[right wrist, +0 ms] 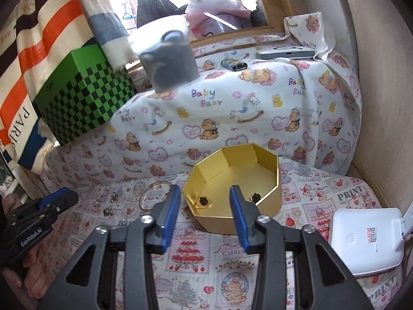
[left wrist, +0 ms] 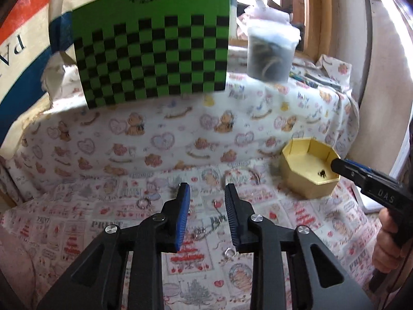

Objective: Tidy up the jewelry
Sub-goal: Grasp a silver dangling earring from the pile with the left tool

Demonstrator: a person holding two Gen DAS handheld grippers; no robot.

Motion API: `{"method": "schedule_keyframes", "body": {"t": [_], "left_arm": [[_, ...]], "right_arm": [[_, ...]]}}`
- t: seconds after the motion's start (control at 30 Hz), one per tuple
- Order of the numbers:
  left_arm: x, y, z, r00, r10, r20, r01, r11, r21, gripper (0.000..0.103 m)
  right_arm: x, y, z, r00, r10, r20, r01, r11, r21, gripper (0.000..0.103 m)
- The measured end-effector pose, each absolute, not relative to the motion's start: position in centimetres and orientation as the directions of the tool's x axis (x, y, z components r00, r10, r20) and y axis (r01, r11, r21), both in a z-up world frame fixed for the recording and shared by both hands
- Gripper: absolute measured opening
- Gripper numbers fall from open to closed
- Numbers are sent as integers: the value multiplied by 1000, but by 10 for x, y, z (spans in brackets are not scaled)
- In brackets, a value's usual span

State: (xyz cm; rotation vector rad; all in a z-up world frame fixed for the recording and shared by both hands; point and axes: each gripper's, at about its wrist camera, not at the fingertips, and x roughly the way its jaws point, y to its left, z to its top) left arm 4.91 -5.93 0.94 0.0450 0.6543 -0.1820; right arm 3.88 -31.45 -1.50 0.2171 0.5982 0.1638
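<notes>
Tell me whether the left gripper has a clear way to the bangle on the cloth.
Probably yes. The left gripper is open and empty, and the bangle lies on bare cloth just ahead, beside the gold box, with nothing between.

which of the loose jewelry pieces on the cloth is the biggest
The gold bangle lying just left of the octagonal gold box. It is one wide open hoop; the other pieces are small silver rings and trinkets.
</notes>
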Motion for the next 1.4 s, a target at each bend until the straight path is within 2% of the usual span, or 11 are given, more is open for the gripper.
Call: {"method": "schedule_keyframes", "body": {"t": [0.07,0.2,0.4,0.63,0.73,0.8,1.03,1.1,1.17,1.2,1.4], "left_arm": [[49,-54,2,761,-152,-631,163,986,-41,34],[57,-53,-14,710,-166,-685,169,984,-63,37],[71,-48,-35,634,-194,-749,161,980,-118,41],[78,-37,-44,569,-263,-779,150,965,-216,45],[79,-41,-45,567,-253,-784,154,967,-201,45],[80,-43,-48,572,-237,-785,159,971,-177,29],[86,-49,-58,557,-205,-805,158,978,-139,22],[87,-50,-59,564,-182,-806,149,982,-118,10],[87,-49,-58,560,-180,-809,146,982,-117,9],[87,-45,-57,556,-193,-809,143,980,-135,3],[79,-22,-28,617,-251,-746,128,967,-220,3]], "right_arm": [[40,-309,-17,809,205,-551,-97,971,219,51],[42,-301,-21,797,183,-575,-96,979,179,51],[43,-300,-24,785,191,-589,-103,978,181,60],[43,-296,-25,791,164,-590,-93,984,150,71],[45,-295,-26,789,155,-595,-89,986,139,73],[45,-296,-26,788,152,-596,-88,987,134,74],[45,-296,-26,788,139,-600,-80,989,124,74],[45,-296,-27,788,135,-600,-80,990,118,74],[45,-295,-27,788,134,-601,-81,990,115,74],[46,-296,-26,787,135,-602,-81,990,116,74],[45,-296,-24,783,162,-600,-98,986,138,74]]}}
